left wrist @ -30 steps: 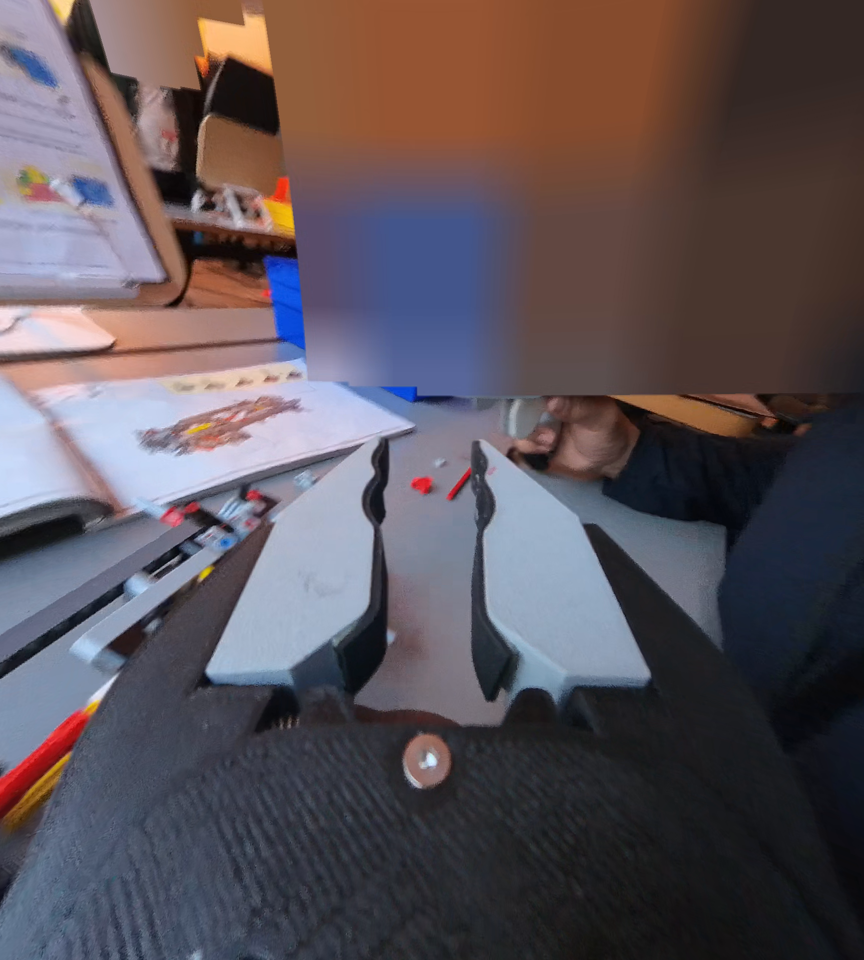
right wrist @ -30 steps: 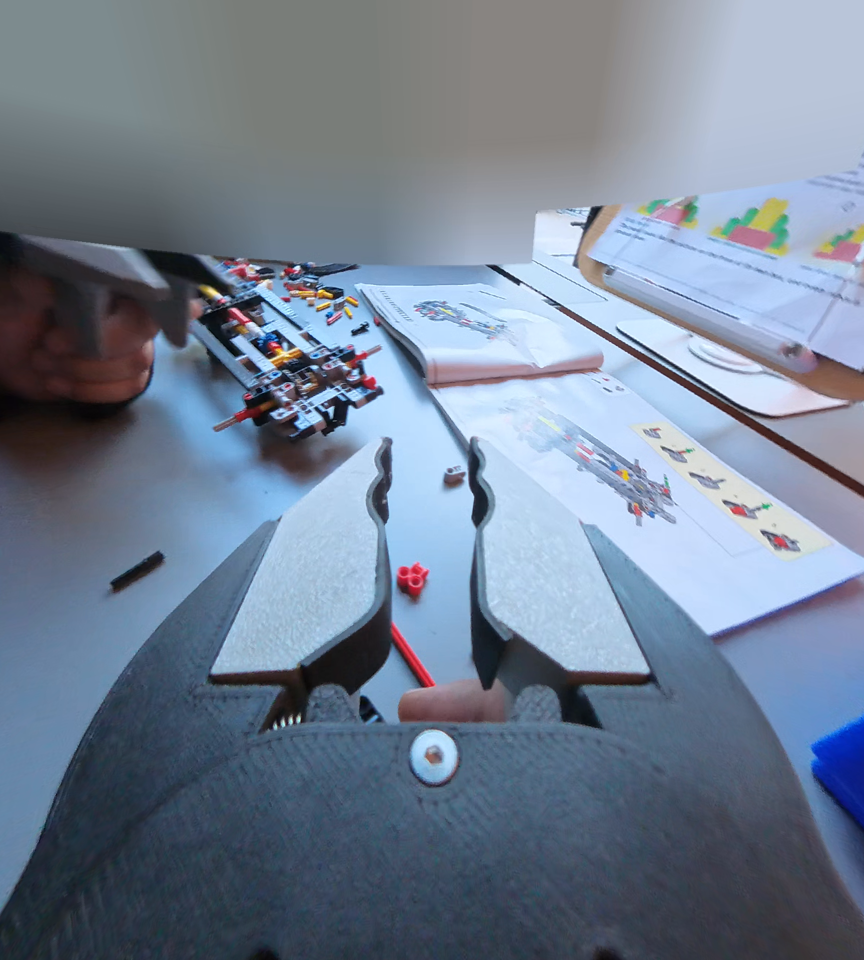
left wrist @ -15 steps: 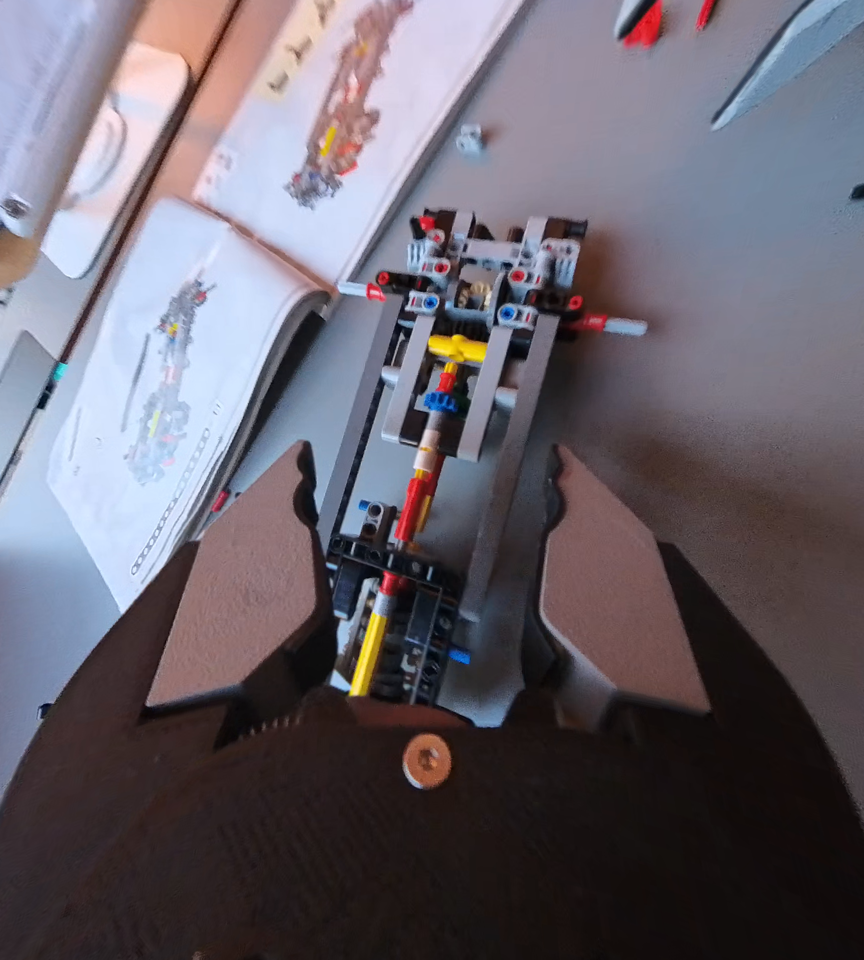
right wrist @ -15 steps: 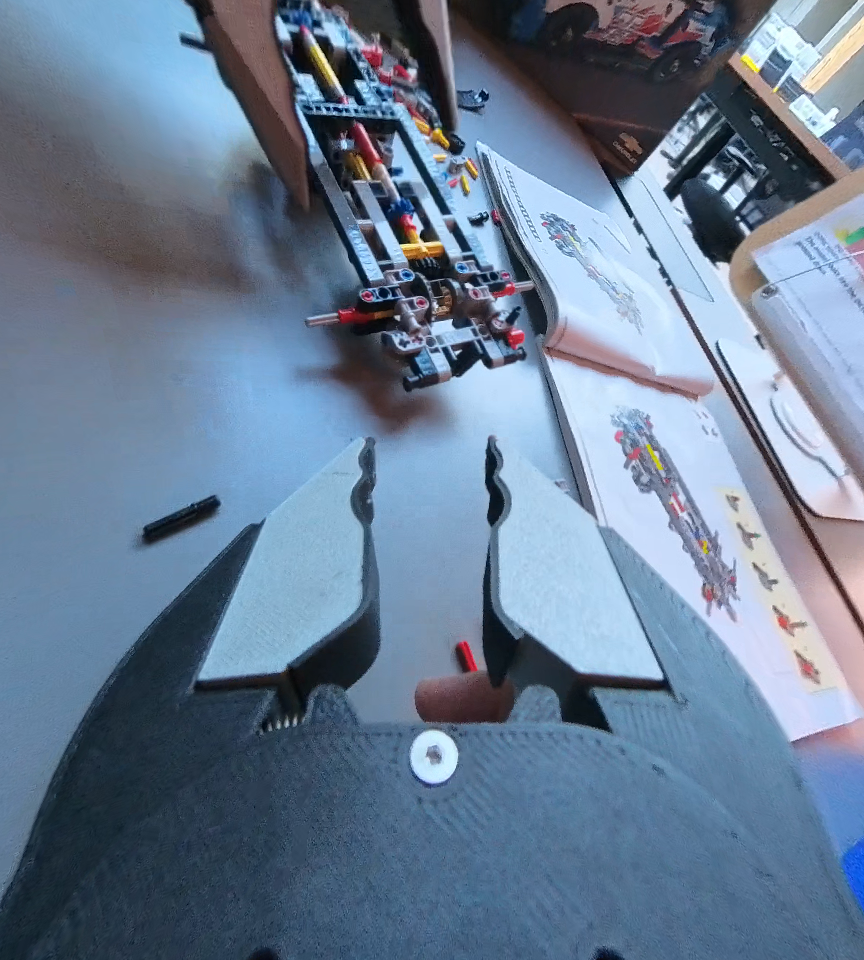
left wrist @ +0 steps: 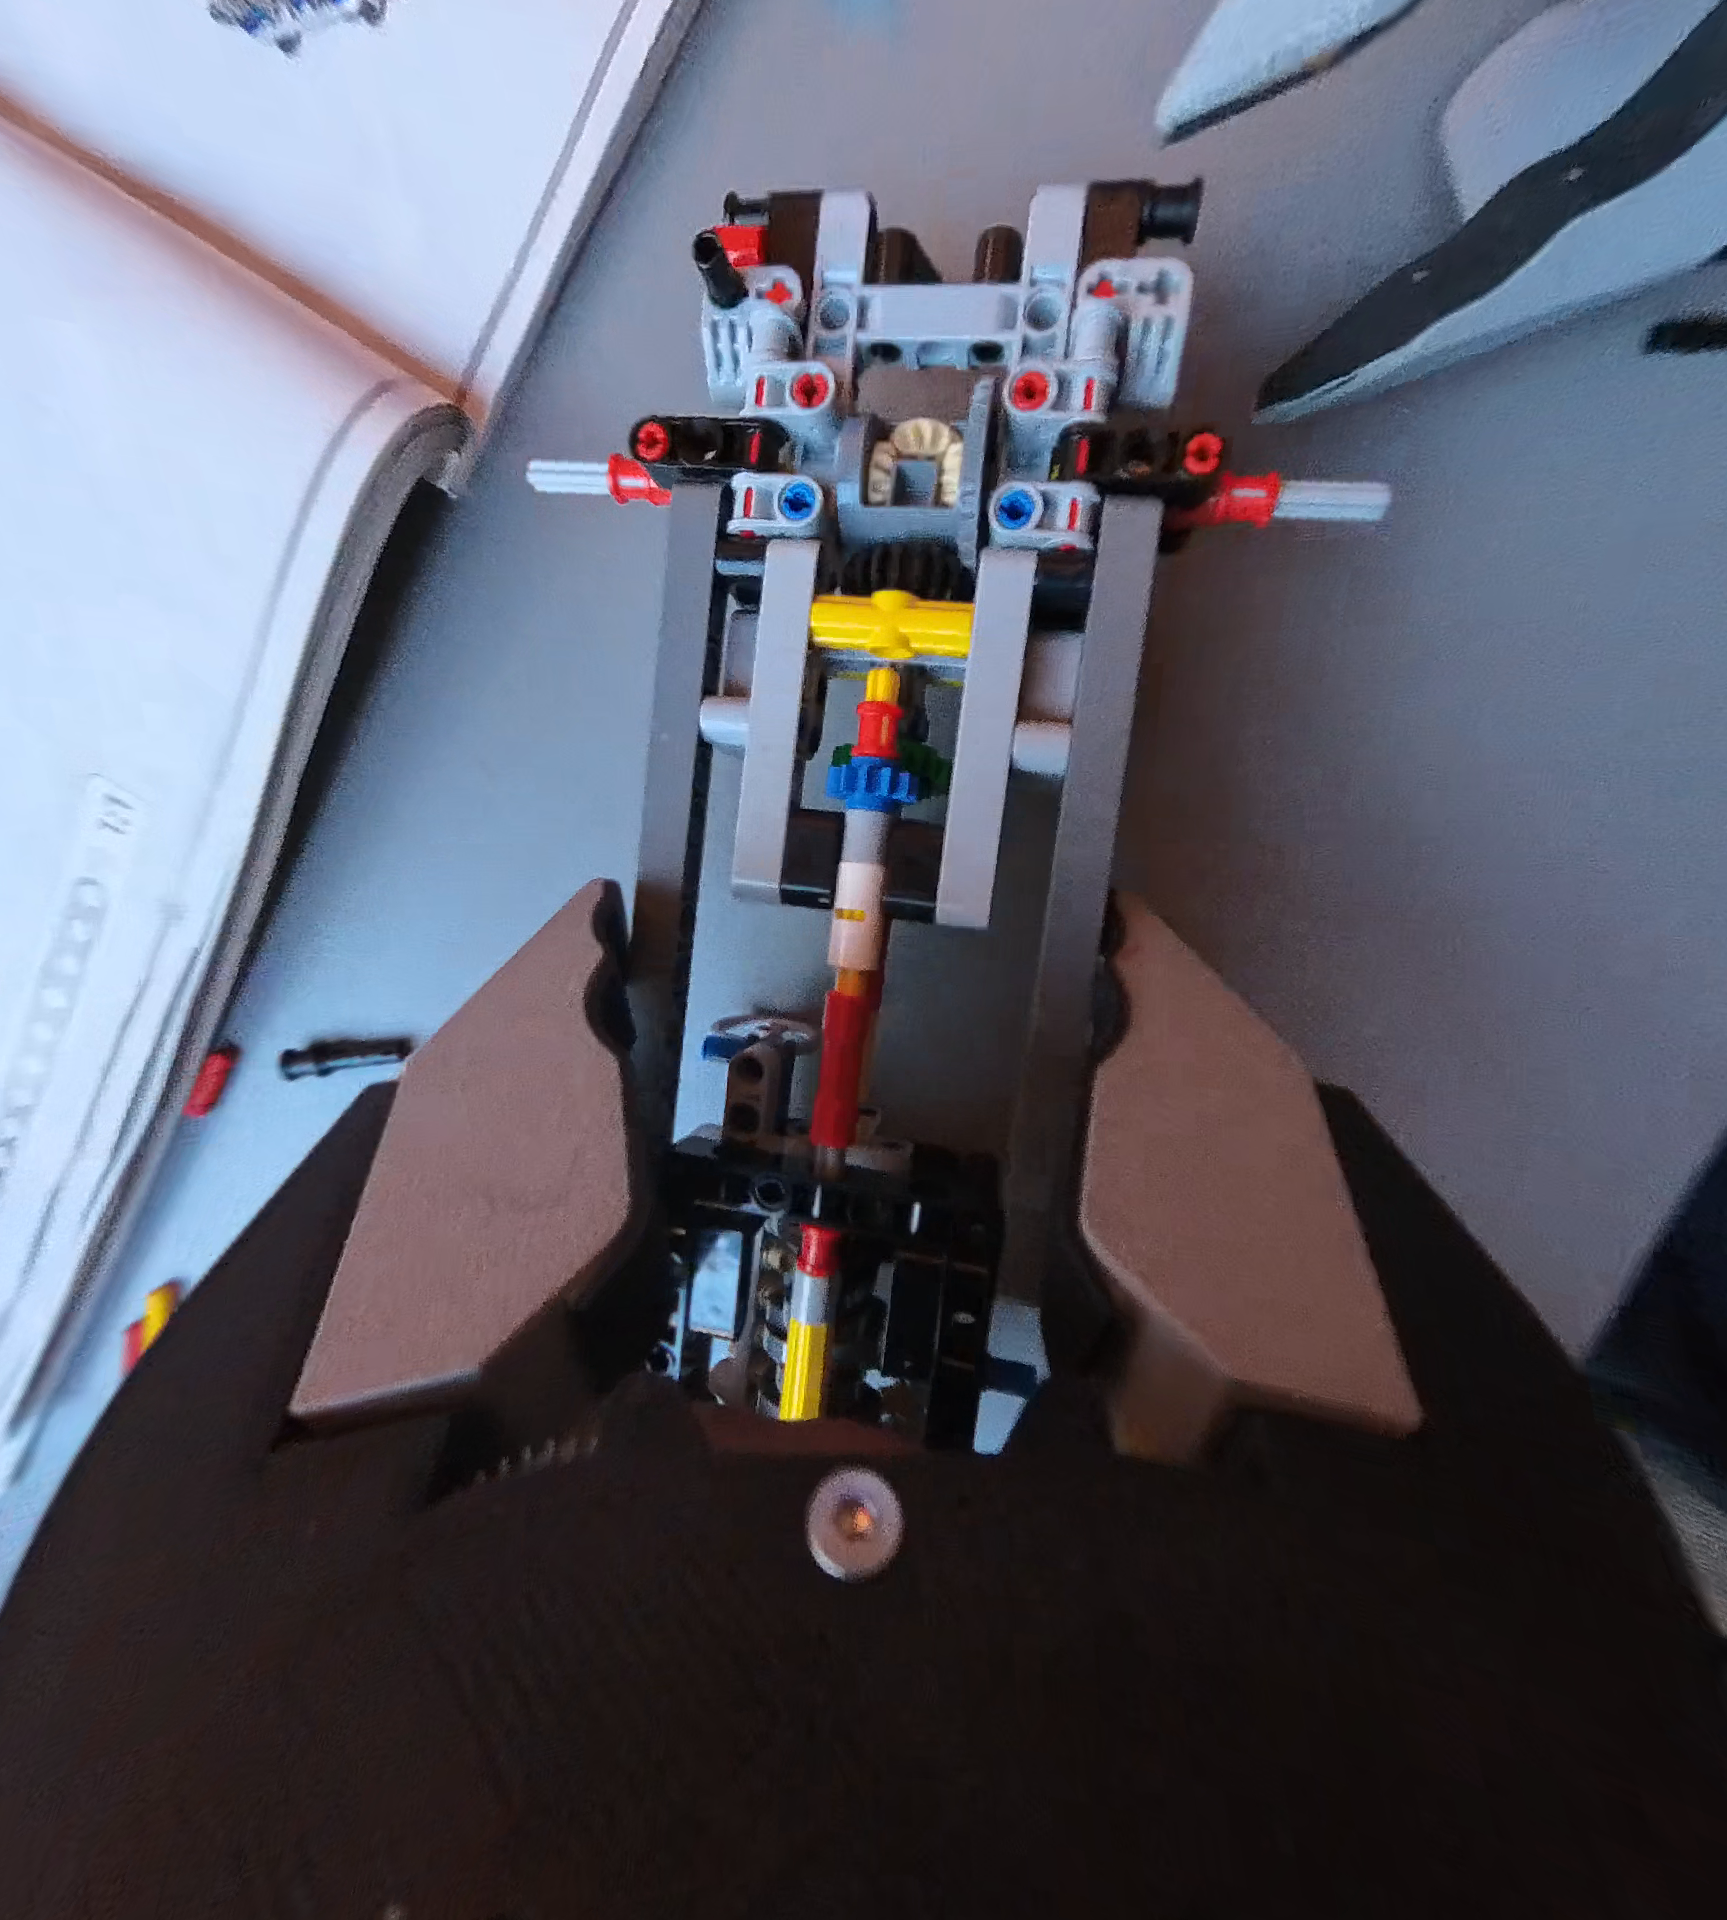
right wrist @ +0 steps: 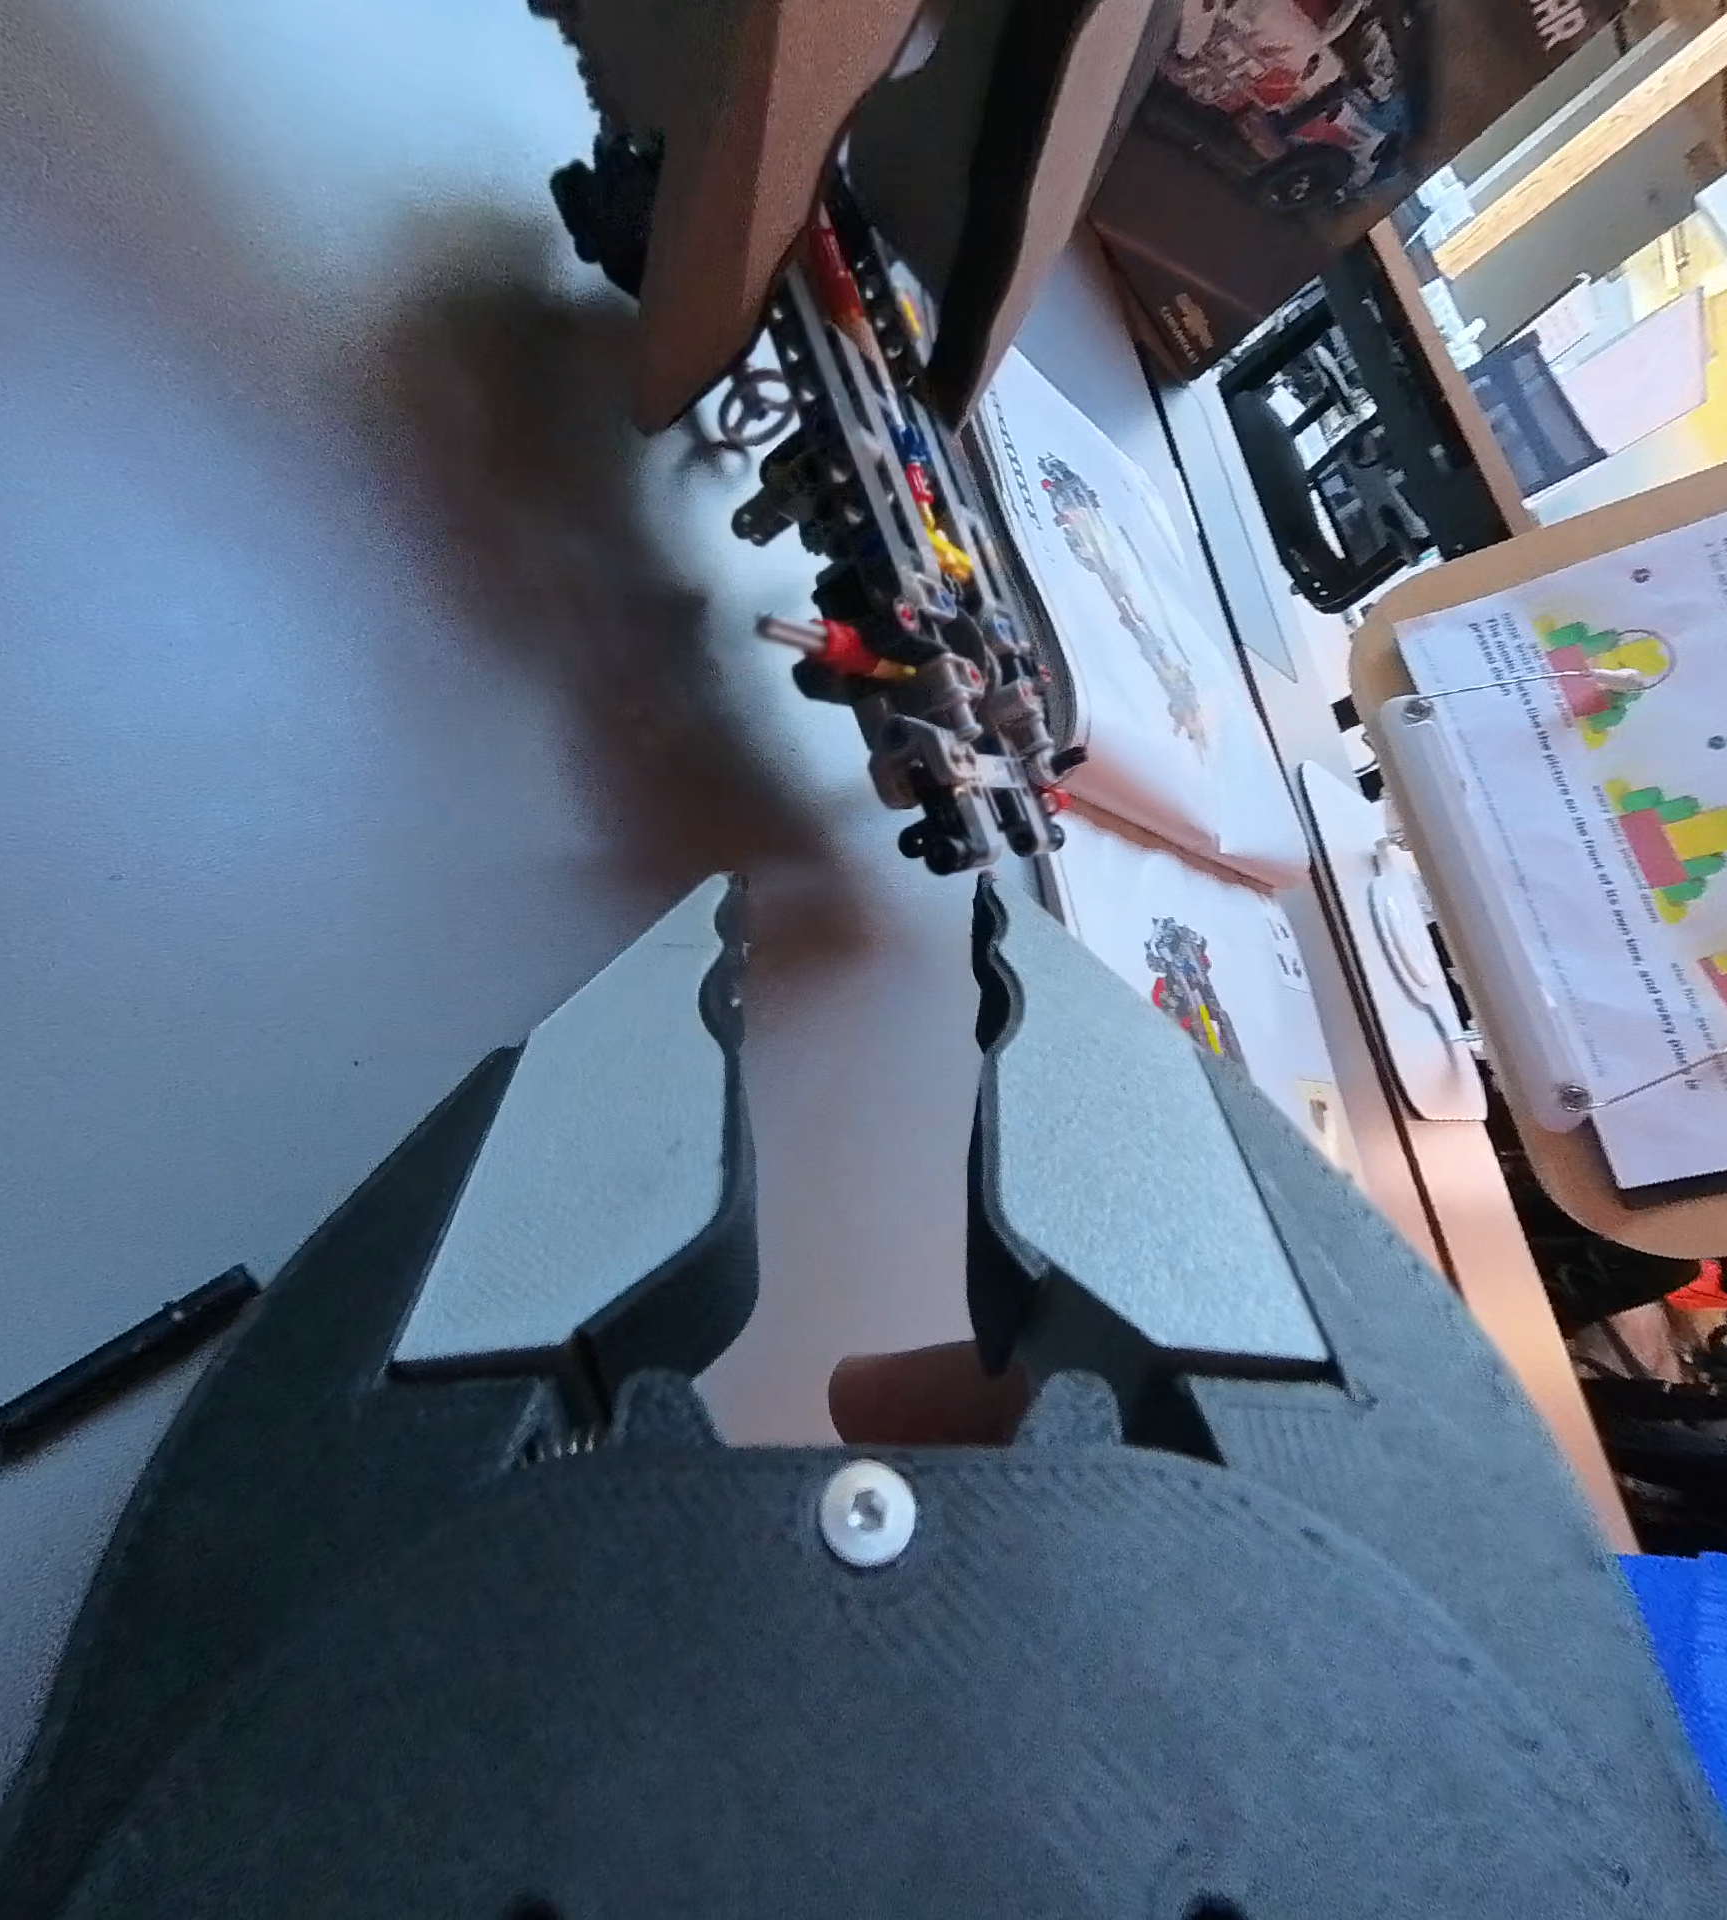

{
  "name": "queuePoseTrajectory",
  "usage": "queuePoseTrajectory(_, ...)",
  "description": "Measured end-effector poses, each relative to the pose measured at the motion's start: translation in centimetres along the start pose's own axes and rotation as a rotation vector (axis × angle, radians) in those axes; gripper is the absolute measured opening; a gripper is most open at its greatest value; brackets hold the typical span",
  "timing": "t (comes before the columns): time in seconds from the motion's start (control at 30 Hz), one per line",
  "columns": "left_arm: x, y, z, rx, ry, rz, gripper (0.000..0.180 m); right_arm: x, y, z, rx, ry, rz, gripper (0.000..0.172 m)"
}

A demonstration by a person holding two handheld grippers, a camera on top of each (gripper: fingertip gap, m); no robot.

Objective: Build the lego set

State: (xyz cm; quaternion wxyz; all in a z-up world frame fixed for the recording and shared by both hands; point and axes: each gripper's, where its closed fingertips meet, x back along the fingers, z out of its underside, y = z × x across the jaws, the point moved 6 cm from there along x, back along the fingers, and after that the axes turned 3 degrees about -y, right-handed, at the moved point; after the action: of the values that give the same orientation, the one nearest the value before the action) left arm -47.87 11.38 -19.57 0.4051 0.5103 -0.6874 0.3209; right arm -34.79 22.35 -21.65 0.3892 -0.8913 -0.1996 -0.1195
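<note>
The left gripper (left wrist: 859, 935) is spread wide astride the chassis (left wrist: 900, 665) on the desk (left wrist: 1461, 779), its pads beside the side rails; whether they press is unclear. The right gripper (right wrist: 859, 914), spread and bare, hangs just beyond the chassis's axle end. A booklet (left wrist: 163, 623) lies left of the chassis.

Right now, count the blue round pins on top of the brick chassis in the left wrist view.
2: left blue pin and right blue pin, flanking the tan gear near the chassis's far end. Others may be hidden underneath.
</note>
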Motion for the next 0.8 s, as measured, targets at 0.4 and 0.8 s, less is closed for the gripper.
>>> queuePoseTrajectory(0.4, -0.3, 0.5, -0.9, 0.018, -0.006, 0.144, 0.088, 0.8, -0.5, 0.0, -0.113, -0.039, 0.018, 0.035)
queuePoseTrajectory(0.8, -1.2, 1.7, -2.8, 0.005, -0.092, 0.244, 0.088, 2.7, -1.9, 1.4, -0.204, -0.03, 0.02, 0.033)
